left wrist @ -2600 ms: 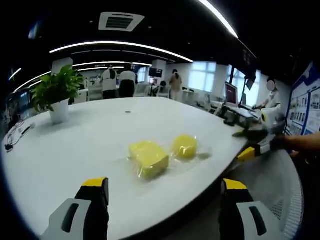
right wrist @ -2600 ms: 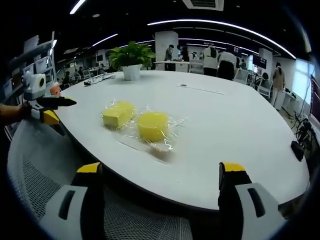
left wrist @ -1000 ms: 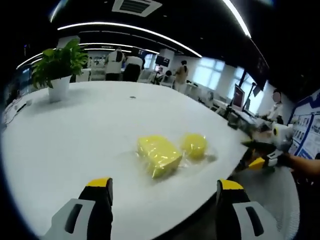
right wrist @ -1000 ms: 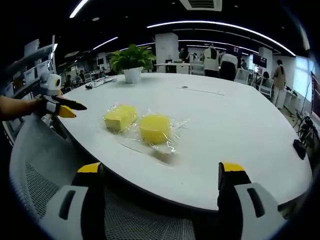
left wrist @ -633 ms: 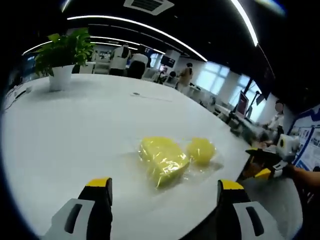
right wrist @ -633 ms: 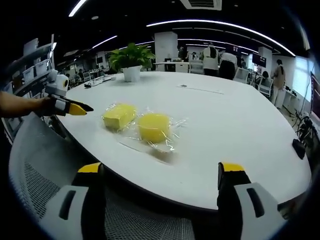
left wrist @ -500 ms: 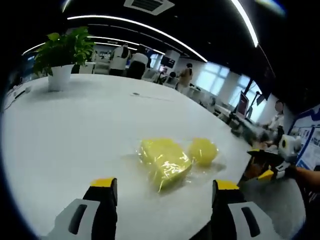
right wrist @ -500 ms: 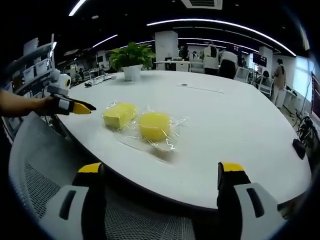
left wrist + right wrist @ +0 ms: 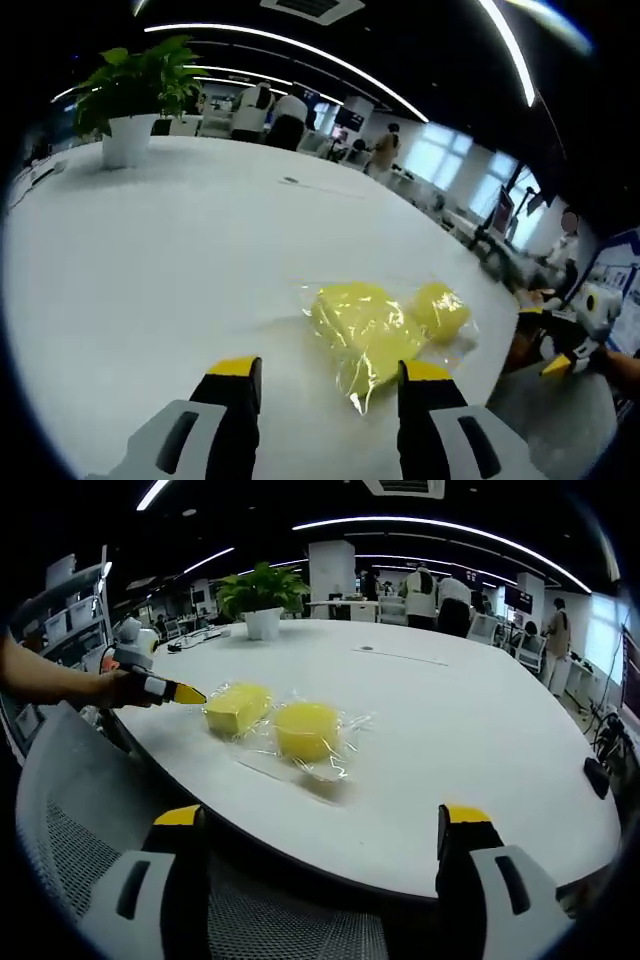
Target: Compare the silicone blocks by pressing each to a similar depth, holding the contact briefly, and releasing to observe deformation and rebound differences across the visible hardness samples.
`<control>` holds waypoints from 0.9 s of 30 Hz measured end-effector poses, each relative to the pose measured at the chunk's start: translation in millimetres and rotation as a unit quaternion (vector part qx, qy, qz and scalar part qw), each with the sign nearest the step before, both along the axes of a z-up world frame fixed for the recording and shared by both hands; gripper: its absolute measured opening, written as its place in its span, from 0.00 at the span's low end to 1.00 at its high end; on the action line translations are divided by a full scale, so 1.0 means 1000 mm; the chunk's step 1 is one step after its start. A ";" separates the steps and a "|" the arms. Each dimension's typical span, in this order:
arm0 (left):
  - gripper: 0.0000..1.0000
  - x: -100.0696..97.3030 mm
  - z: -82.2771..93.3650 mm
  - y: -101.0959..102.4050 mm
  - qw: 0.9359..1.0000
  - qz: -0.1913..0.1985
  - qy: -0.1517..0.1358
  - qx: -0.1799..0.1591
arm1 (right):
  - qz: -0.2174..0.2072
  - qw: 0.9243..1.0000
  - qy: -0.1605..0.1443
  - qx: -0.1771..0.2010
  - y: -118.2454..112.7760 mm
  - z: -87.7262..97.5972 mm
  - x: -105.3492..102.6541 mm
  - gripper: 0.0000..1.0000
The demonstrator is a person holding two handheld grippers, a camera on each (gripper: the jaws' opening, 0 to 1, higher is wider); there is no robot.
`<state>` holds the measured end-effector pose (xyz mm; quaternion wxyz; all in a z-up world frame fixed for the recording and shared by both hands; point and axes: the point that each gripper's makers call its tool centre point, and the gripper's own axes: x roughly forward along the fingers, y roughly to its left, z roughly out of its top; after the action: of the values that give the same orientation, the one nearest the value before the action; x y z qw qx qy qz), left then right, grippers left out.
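Observation:
Two yellow silicone blocks in clear plastic wrap lie on the white table point(image 9: 470, 720). One is the rectangular block point(image 9: 360, 328) point(image 9: 238, 708), the other the round block point(image 9: 443, 309) point(image 9: 305, 729). My left gripper point(image 9: 330, 375) is open, its jaws set fairly narrow, just short of the rectangular block's near corner. In the right gripper view the left gripper point(image 9: 172, 691) is held by a hand, with its yellow tip close to that block's left end. My right gripper point(image 9: 322, 822) stands wide open, off the table's near edge, holding nothing; the right gripper point(image 9: 577, 345) also appears in the left gripper view.
A potted plant point(image 9: 262, 600) point(image 9: 130, 110) stands at the table's far side. A grey mesh chair point(image 9: 70, 810) sits below the near edge. A dark object point(image 9: 597, 778) lies at the right rim. People stand far behind.
My left gripper has moved forward over the table to the rectangular block, and its jaws have narrowed. The right gripper has stayed put and wide open.

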<state>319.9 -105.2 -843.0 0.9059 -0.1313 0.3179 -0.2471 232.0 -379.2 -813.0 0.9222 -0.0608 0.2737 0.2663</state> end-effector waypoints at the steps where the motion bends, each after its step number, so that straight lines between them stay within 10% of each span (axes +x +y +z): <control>1: 0.54 0.002 0.001 -0.001 1.000 0.000 0.001 -0.004 | 0.000 1.000 0.000 0.000 0.000 0.000 0.000 0.89; 27: 0.38 0.052 0.000 -0.015 0.992 0.033 0.036 -0.114 | -0.007 0.999 0.021 -0.028 -0.005 -0.011 -0.001 0.90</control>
<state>371.5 -119.9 -842.9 0.8808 -0.2530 0.3155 -0.2465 231.1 -384.1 -824.1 0.9161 -0.0787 0.3006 0.2533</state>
